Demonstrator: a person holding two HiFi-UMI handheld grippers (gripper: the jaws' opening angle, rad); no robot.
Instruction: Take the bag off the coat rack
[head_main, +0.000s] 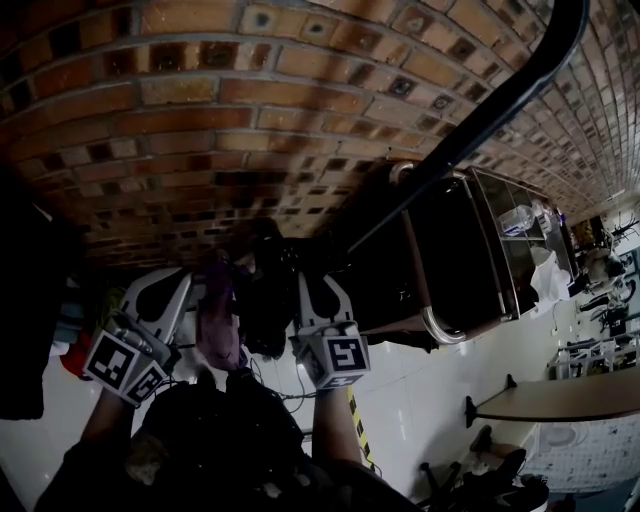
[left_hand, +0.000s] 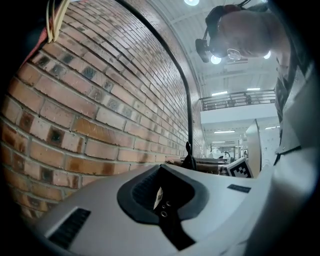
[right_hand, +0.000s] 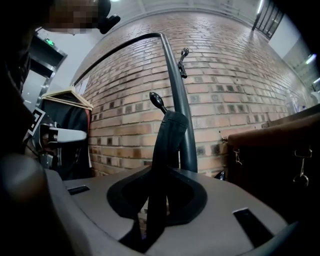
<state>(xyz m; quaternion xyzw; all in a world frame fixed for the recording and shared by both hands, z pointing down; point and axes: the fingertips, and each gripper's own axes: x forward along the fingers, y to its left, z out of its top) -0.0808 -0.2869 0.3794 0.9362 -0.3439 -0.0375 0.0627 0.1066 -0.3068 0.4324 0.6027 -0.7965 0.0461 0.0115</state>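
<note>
In the right gripper view a black bag strap (right_hand: 167, 145) hangs over a knobbed hook (right_hand: 156, 100) of the black coat rack pole (right_hand: 183, 105). It runs down between the jaws of my right gripper (right_hand: 155, 205), which is shut on it. My left gripper (left_hand: 162, 202) is shut on a black riveted strap piece (left_hand: 164, 214) with a small white tag. In the dark head view both grippers, left (head_main: 170, 282) and right (head_main: 322, 282), reach up beside the dark bag (head_main: 265, 300) below the slanting pole (head_main: 500, 100).
A brick wall (head_main: 250, 120) stands right behind the rack. A wooden hanger (right_hand: 67, 94) with a dark garment (right_hand: 70, 135) hangs to the left. A dark brown-edged case (head_main: 450, 270) sits at the right, and a table (head_main: 570, 395) stands farther off.
</note>
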